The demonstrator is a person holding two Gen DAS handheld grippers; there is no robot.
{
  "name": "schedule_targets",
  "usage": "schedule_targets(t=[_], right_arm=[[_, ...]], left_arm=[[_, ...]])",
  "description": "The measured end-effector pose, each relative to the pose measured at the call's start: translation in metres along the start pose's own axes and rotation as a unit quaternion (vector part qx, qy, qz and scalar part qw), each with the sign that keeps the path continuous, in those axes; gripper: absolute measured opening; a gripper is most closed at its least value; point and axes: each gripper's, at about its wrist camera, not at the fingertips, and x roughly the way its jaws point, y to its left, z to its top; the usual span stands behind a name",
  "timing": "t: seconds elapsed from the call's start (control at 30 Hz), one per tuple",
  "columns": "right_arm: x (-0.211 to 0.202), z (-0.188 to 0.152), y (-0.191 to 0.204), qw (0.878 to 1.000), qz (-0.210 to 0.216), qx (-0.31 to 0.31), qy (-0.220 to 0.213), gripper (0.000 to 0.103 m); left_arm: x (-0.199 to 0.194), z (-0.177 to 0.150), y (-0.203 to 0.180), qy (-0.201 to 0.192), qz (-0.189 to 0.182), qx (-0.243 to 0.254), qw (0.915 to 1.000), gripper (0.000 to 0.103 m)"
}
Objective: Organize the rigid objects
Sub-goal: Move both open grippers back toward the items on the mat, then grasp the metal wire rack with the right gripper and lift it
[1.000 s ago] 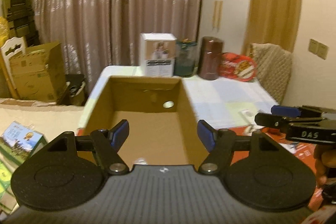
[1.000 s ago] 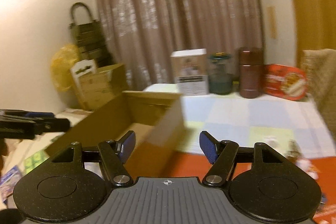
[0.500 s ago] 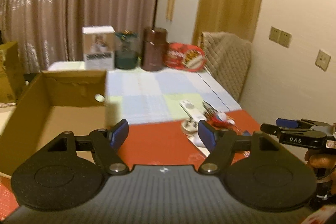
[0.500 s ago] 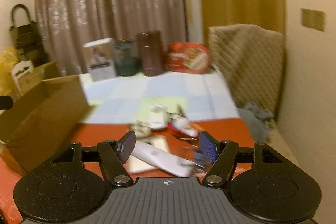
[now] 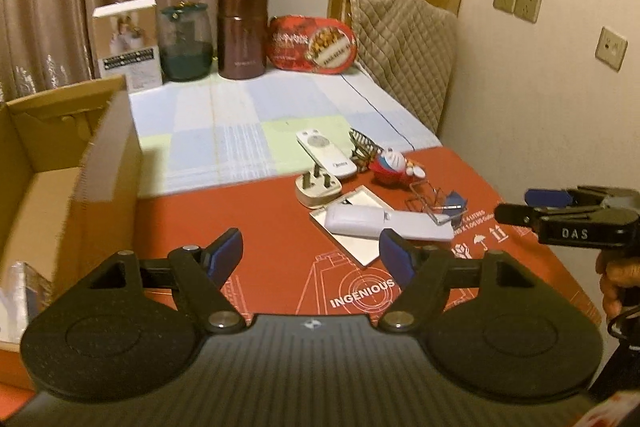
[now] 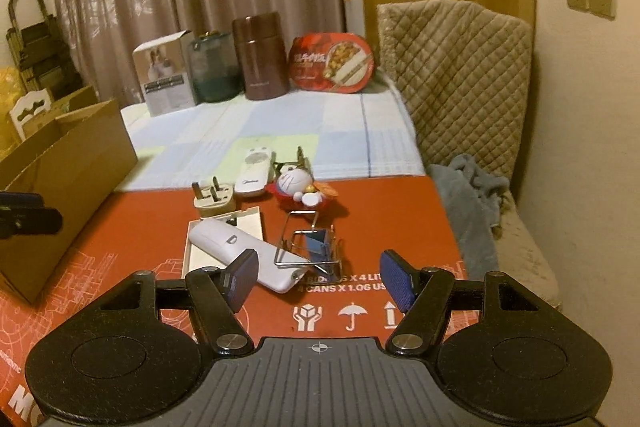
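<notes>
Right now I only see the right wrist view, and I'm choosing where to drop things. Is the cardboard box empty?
Observer: No. The left wrist view looks into the cardboard box, and a crinkled silvery item lies in its near corner.
Operator: And the left gripper? I see only its tip.
Observer: The left gripper is opening its jaws with nothing between them. It hangs over the red sheet, short of the long white remote.
</notes>
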Motion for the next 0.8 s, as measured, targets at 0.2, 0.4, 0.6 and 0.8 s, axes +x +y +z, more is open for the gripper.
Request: schedule_targets(t=[0.2,0.4,0.6,0.8], right_arm=[[0.024,0.006,-0.003,1.0,-0.002,0.02,0.013,0.064],[0.041,0.007,-0.003,0.998,-0.01,0.051,0.03,0.066],[0.062,0.007,0.003,0.998,-0.014,0.049,0.043,0.076],[0.087,0.01,0.011,0.997,-0.025,0.052,0.053,0.076]], left_arm=[[0.026,-0.006,-0.002,0.011,0.003,0.003,0.9999,0.077],[0.056,-0.016,-0.002,0.016,-0.001,0.023,0.9996,0.079],[0.074,-0.029,0.006,0.025,-0.016,0.017,0.9994,0.079],[0.08,-0.036,0.016,0.032,-0.023,0.003,0.9992,0.079]])
